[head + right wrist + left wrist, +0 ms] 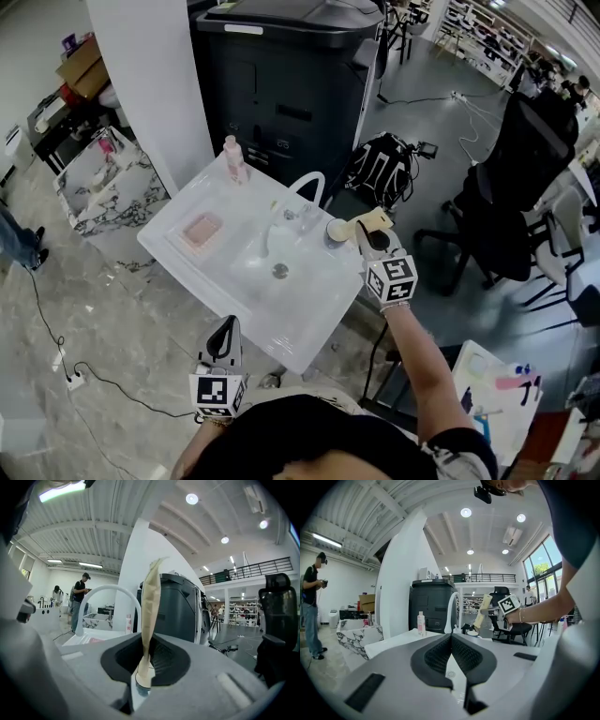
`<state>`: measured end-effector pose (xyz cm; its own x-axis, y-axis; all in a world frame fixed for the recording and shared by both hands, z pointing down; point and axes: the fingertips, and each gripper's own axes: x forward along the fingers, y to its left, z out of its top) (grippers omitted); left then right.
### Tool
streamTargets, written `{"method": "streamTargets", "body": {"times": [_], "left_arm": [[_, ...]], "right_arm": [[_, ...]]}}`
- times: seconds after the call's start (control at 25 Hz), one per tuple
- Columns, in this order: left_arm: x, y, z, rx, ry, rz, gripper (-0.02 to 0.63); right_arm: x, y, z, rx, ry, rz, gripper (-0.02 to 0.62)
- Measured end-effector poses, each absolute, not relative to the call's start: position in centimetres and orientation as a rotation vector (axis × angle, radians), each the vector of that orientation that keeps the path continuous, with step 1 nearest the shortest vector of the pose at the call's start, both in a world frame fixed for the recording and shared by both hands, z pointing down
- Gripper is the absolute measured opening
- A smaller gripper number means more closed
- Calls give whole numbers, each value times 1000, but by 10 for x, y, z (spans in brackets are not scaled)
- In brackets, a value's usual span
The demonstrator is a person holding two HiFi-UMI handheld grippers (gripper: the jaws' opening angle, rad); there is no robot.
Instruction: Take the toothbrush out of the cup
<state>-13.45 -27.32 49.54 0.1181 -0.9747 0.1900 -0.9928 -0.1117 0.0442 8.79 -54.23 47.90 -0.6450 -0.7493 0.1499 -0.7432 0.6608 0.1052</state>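
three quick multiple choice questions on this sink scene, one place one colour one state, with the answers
1. In the head view, the cup stands on which side of the faucet? A left B right C nearer the person
2. The toothbrush is: A cream B blue C black
3. The right gripper is: A open, empty B shut on the cup C shut on the toothbrush
Answers: B, the cup sits right of the faucet's arch; A, its handle shows cream; C, the jaws pinch the handle.

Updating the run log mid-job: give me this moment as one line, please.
right gripper: shut on toothbrush | toothbrush: tilted, lower end near cup rim | left gripper: shut, empty, by sink edge
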Motion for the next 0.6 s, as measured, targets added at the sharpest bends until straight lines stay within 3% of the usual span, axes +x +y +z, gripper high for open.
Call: {"method": "streamTargets", "body": {"times": [0.6], "left_arm": [[-126,-261,495,2323,-1916,195,2]], "right_arm": [[144,-416,368,1365,-2786,-310,33]]}}
